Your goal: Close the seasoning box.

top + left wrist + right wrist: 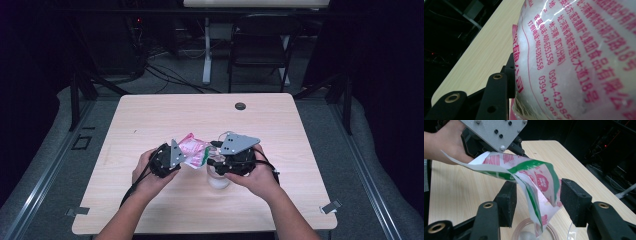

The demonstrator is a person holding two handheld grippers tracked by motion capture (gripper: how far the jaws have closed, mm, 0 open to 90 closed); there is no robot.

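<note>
Black jaws of the right gripper [536,202] rise from the bottom of the right gripper view, spread wide. The torn lower end of the bag [534,182] hangs between them, and neither pad presses on it. Directly below that end stands a clear cup [534,233] with white powder at its bottom.

Left gripper [167,159]: its jaws are pinched on the far, full end of the bag. In the left gripper view one black jaw lies flat against the bag's clear film [579,57], which carries red printing over white contents. The other jaw is hidden behind the bag.

Seen from the high view, the bag [192,150] is raised above the table [200,112] near its middle, tilted down toward the right gripper [220,162]. The cup [218,179] stands on the table just under that gripper. Each hand grasps its gripper from behind; the left hand [146,172] and right hand [260,175] sit close together. A small dark round plug [240,106] sits near the table's far edge.
</note>
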